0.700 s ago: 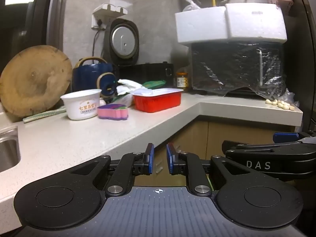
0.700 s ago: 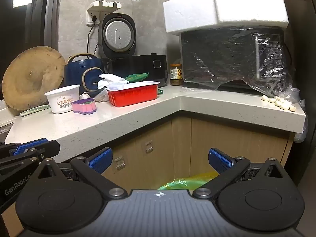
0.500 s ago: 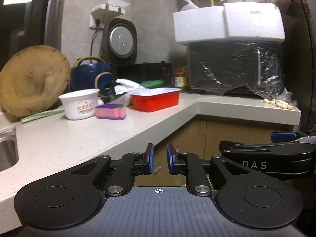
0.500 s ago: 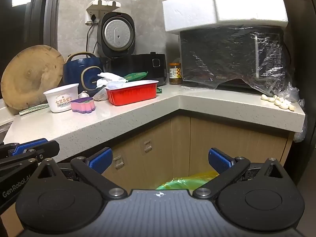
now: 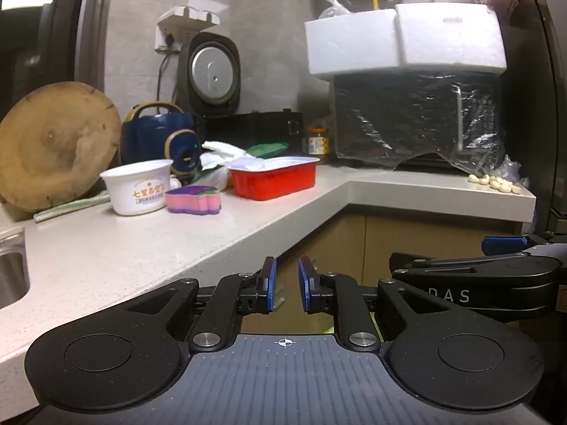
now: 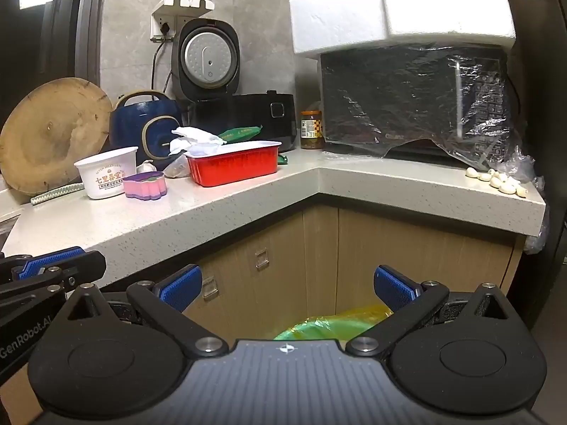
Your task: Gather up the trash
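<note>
On the counter stand a white paper bowl (image 5: 136, 187) (image 6: 108, 172), a pink and purple sponge (image 5: 194, 199) (image 6: 145, 186), a red food tray (image 5: 274, 177) (image 6: 234, 167), crumpled white tissue (image 6: 193, 138) and a green wrapper (image 6: 241, 131). My left gripper (image 5: 286, 285) is nearly shut with a narrow gap and holds nothing, low in front of the counter edge. My right gripper (image 6: 287, 288) is open and empty, above a bin lined with a green and yellow bag (image 6: 333, 324).
A round wooden board (image 5: 53, 148) leans at the left by a sink (image 5: 10, 272). A rice cooker (image 6: 209, 60), blue kettle (image 6: 141, 124), black appliance (image 6: 248, 113), jar (image 6: 311, 129), wrapped microwave (image 6: 414, 99) under foam boxes (image 6: 400, 7), and garlic cloves (image 6: 499, 180) line the counter.
Both grippers have drifted slightly back and left from the counter. Their jaws have not changed.
</note>
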Demonstrator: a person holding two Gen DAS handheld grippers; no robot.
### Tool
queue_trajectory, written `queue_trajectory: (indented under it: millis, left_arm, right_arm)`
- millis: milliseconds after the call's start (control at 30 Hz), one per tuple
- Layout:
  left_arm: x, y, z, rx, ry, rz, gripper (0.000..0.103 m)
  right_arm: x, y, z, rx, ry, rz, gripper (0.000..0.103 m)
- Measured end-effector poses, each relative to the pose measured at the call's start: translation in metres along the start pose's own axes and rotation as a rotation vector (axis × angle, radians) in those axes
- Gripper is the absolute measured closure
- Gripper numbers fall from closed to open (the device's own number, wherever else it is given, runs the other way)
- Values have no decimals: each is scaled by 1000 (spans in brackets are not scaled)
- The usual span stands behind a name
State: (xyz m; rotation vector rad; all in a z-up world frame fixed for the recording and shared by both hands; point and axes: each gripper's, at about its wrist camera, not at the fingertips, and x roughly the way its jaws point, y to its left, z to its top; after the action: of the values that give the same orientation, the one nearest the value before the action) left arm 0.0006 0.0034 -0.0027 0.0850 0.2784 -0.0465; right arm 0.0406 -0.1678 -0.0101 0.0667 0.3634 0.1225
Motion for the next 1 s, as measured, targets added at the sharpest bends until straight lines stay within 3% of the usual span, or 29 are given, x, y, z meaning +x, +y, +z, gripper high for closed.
queue_trajectory:
  millis: [1000]
  left_arm:
    - [-2,2,5,-14,-10,4,85]
  right_arm:
    - [-8,5,2,-2,-18,-2,0]
